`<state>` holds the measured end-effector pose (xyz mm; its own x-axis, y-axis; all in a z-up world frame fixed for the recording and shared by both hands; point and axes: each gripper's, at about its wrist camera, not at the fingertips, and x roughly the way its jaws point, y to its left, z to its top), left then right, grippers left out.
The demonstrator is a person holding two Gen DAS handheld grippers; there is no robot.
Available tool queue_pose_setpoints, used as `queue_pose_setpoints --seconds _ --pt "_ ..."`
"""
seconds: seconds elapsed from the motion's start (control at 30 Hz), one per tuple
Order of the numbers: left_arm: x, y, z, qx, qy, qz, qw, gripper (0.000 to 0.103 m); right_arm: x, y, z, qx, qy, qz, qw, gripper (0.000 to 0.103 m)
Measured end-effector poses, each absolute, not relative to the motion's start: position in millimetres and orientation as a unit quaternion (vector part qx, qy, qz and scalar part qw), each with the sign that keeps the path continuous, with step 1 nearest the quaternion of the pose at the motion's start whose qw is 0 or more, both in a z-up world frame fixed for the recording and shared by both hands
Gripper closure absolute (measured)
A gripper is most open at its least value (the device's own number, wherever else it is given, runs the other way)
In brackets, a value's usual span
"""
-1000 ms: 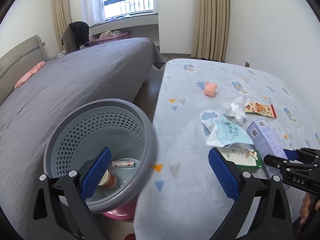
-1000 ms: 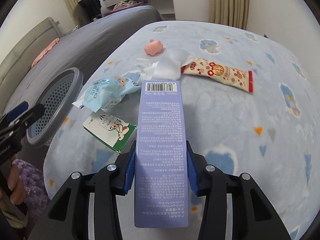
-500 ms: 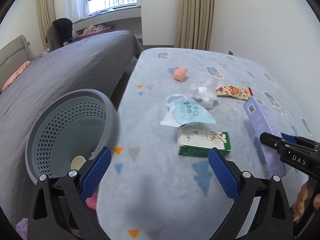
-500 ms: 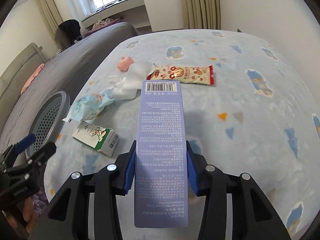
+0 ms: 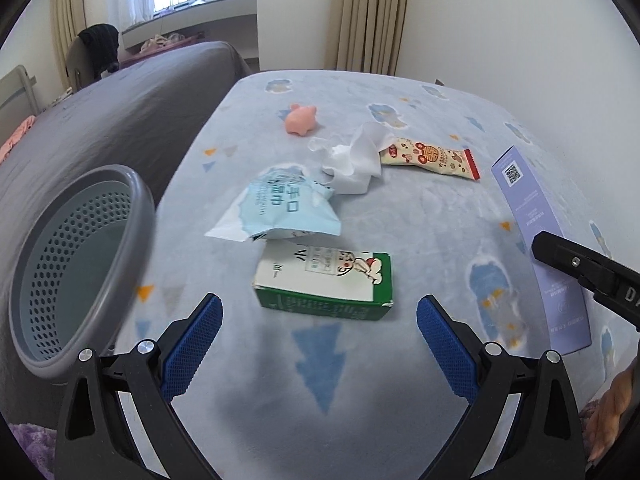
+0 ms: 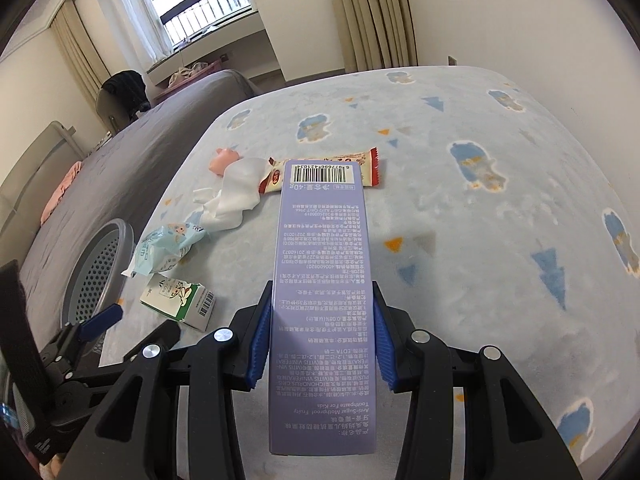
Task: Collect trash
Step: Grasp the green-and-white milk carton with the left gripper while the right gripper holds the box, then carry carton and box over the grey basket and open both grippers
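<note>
The right gripper (image 6: pixel 322 344) is clamping a lavender kids' toothpaste box (image 6: pixel 322 280) between its blue pads (image 6: pixel 258 344), one pad pressing each long side; the box is sticking straight out ahead of the fingers, barcode end farthest away, above the light blue patterned blanket (image 6: pixel 480 220). In the left wrist view the same box (image 5: pixel 536 232) is showing at the far right, with the right gripper's black finger crossing it.

The left gripper (image 5: pixel 318 344) is standing with its jaws wide apart, holding nothing, and hovering over the blanket (image 5: pixel 320 380). Just ahead of it, between the lines of its two fingers, a green and white milk carton (image 5: pixel 326 280) is lying flat. Beyond the carton and touching its far edge, a torn pale blue wet-wipe packet (image 5: pixel 280 210) is resting. Further ahead and slightly right, a crumpled white tissue (image 5: pixel 352 160) is overlapping the end of a red and cream snack wrapper (image 5: pixel 432 158). A small pink pig toy (image 5: pixel 301 119) is sitting beyond those. To the left of the left gripper, off the blanket's edge, a grey perforated trash basket (image 5: pixel 80 264) is standing against the grey bed (image 5: pixel 120 92).
</note>
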<state>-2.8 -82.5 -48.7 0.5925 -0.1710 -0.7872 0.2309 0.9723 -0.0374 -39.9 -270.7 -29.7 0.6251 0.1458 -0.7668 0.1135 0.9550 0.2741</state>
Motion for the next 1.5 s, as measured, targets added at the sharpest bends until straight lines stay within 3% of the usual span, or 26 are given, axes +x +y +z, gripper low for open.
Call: queue_pose_setpoints --seconds 0.77,0.87,0.93,1.5 --pt "35.8 -90.3 -73.4 0.046 0.473 -0.115 0.872 0.006 -41.2 -273.3 -23.2 0.163 0.426 0.027 0.89 0.06" --pt "36.0 -88.2 -73.8 0.043 0.473 -0.115 0.872 0.009 -40.3 -272.1 -23.9 0.161 0.428 0.027 0.889 0.06" --pt "35.5 -88.5 -74.3 0.043 0.475 -0.12 0.871 0.018 -40.0 -271.4 -24.4 0.161 0.428 0.027 0.889 0.06" --pt "-7.9 -64.6 -42.9 0.037 0.445 -0.116 0.887 0.019 -38.8 -261.0 -25.4 0.149 0.429 0.034 0.89 0.06"
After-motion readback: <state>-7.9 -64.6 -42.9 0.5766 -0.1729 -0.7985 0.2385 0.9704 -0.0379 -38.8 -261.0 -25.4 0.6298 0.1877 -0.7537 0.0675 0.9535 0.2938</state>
